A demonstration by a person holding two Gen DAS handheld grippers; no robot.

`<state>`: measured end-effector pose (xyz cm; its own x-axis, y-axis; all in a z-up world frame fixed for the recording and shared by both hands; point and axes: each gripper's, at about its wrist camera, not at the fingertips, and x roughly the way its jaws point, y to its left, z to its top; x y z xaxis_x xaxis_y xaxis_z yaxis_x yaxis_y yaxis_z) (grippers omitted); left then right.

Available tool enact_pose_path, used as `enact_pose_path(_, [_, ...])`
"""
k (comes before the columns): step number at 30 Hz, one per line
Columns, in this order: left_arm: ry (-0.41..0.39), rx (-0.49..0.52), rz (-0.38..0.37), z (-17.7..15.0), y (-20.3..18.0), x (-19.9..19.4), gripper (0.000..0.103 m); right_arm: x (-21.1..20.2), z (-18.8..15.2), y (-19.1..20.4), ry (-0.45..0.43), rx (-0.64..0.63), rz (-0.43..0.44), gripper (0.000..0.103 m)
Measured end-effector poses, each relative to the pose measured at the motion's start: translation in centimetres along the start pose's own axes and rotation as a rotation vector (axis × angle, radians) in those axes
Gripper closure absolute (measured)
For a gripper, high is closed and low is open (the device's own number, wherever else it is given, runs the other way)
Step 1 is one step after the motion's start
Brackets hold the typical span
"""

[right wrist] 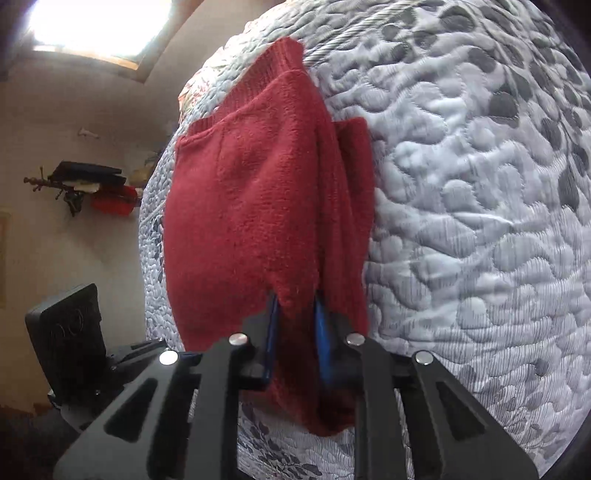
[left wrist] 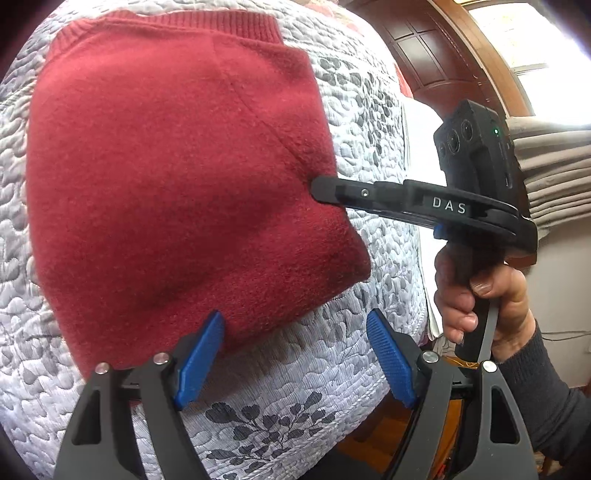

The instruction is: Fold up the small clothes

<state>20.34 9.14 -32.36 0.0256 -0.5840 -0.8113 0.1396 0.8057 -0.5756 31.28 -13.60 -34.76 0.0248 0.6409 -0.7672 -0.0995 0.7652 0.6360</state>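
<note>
I have the red knit sweater (left wrist: 177, 177) lying folded on the grey leaf-print quilt (left wrist: 369, 122), filling the left wrist view from about 9 to 12 o'clock. My right gripper (right wrist: 295, 314) is clenched on the sweater's side edge; in the right wrist view the knit is bunched between the two blue pads (right wrist: 325, 339) near 6 o'clock. My left gripper (left wrist: 295, 354) is released, its blue pads spread wide, one touching the near hem at about 7 o'clock and nothing between them.

As I judge it, the step is carrying this pinched side over the body. To do it well I should lift only enough to clear the nap, travel straight across, and use the free left gripper to pin the opposite edge so the bundle does not slide.

The ribbed band (left wrist: 177, 22) points to 12 o'clock in the left view, so the long axis runs roughly 12 to 6.
</note>
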Motion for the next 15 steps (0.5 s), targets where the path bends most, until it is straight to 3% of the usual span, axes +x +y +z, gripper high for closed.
enact_pose_path(6, [0.003, -0.02, -0.005, -0.9, 0.6, -0.4, 0.023, -0.1, -1.7, -3.0, -0.001, 0.126, 0.059, 0.089])
enact_pose_path(8, [0.002, -0.03, -0.007, -1.3, 0.9, -0.7, 0.023, -1.2, -1.9, -3.1, -0.029, 0.13, 0.14, 0.074])
enact_pose_path(10, [-0.013, -0.033, -0.009, -1.7, 0.9, -1.3, 0.023, -2.6, -2.0, -2.7, -0.066, 0.124, 0.143, 0.048])
enact_pose_path(15, [-0.049, -0.076, -0.008, -2.9, 2.1, -2.8, 0.023, -2.9, -4.0, -4.0, -0.016, 0.134, 0.136, 0.036])
